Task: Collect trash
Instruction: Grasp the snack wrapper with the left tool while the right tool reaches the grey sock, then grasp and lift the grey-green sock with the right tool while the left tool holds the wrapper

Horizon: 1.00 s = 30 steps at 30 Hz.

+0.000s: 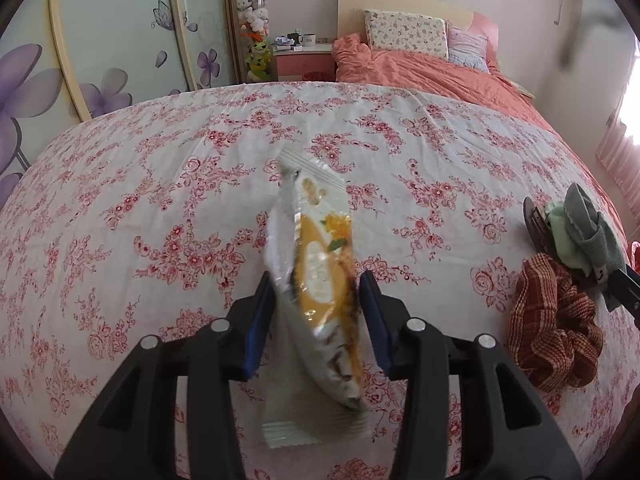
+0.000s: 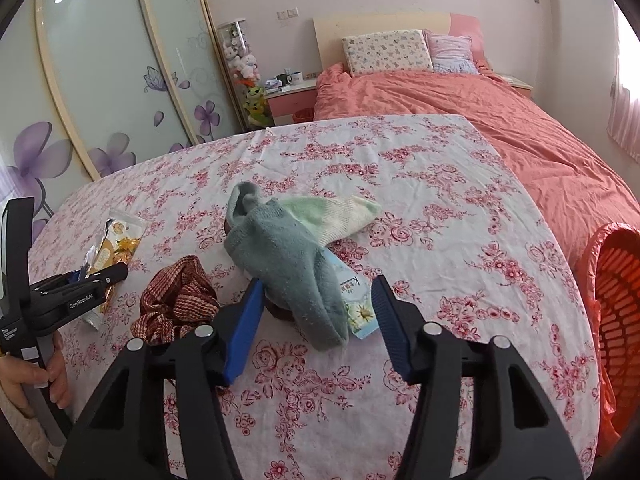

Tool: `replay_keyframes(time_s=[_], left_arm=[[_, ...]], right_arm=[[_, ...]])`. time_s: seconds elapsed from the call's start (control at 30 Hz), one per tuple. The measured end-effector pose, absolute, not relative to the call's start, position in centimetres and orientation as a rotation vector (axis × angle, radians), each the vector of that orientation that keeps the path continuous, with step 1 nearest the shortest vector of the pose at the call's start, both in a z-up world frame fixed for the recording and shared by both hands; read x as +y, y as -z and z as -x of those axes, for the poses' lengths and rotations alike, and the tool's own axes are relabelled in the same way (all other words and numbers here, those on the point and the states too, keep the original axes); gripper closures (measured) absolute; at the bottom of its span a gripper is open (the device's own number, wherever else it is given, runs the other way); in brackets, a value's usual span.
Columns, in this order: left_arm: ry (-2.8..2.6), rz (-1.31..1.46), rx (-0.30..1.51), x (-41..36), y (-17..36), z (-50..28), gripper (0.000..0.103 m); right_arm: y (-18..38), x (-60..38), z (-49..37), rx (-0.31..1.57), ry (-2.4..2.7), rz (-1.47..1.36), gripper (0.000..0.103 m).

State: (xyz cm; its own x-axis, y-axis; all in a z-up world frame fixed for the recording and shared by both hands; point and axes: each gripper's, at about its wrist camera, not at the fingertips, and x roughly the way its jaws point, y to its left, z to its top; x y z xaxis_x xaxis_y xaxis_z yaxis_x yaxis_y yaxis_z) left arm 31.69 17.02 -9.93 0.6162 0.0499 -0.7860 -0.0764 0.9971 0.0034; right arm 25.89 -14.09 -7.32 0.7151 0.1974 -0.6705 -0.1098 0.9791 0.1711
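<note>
Orange-and-white crinkled plastic snack wrapper (image 1: 320,264) is standing on edge between the blue pads of the left gripper (image 1: 318,284), over the white cloth with pink roses (image 1: 160,200) covering the table. Its lower end is reaching back toward the camera, and the pads are lying close at both sides; whether they are actually pressing on it I cannot tell, since the wrapper is blurred there. From the right wrist view the same left gripper is showing at the left edge with a hand (image 2: 48,372) around its handle.

The right gripper (image 2: 318,292) is hovering with its jaws apart and nothing clamped, its fingertips flanking a grey-blue knitted sock (image 2: 280,264) draped over a pale green and cream sock (image 2: 340,212). A flat light-blue paper packet printed with a daisy (image 2: 356,300) is peeking out from under the grey-blue sock, lying on the cloth. Just left of the socks a rust-red checked crumpled cloth (image 2: 176,300) is resting. An orange plastic mesh basket (image 2: 616,280) is standing beyond the table's right edge.
</note>
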Motion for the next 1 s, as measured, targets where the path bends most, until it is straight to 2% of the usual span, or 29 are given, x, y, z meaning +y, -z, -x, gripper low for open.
replay_keyframes(time_s=[0.1,0.13,0.2,0.23,0.43,0.73,0.9,0.93,1.0], left_arm=[[-0.079,0.032,0.905,17.0,10.0,-31.8,0.057],[-0.079,0.037,0.905,17.0,10.0,-31.8,0.057],[-0.081,0.041,0.906,17.1,10.0,-31.8,0.055],[-0.082,0.042,0.906,17.2,10.0,-31.8,0.055],[-0.085,0.042,0.906,17.3,10.0,-31.7,0.054],[-0.085,0.042,0.906,17.3,10.0,-31.7,0.053],[-0.085,0.042,0.906,17.3,10.0,-31.7,0.053],[-0.085,0.042,0.906,17.3,10.0,-31.7,0.053],[-0.085,0.042,0.906,17.3,10.0,-31.7,0.053]], right_arm=[[7.7,-14.4,-25.7,0.759,-0.170,-0.132,0.057],[7.8,-14.5,-25.6,0.759,-0.172,-0.133,0.066],[7.8,-14.6,-25.3,0.761,-0.168,-0.132,0.072],[7.8,-14.8,-25.2,0.759,-0.169,-0.140,0.079],[7.5,-15.8,-24.2,0.731,-0.135,-0.142,0.090],[6.9,-20.1,-23.1,0.717,0.066,-0.171,0.090],[7.2,-20.3,-22.7,0.760,-0.021,-0.164,0.090],[7.3,-20.1,-22.8,0.770,-0.042,-0.158,0.086],[7.3,-19.8,-22.9,0.776,-0.046,-0.146,0.060]])
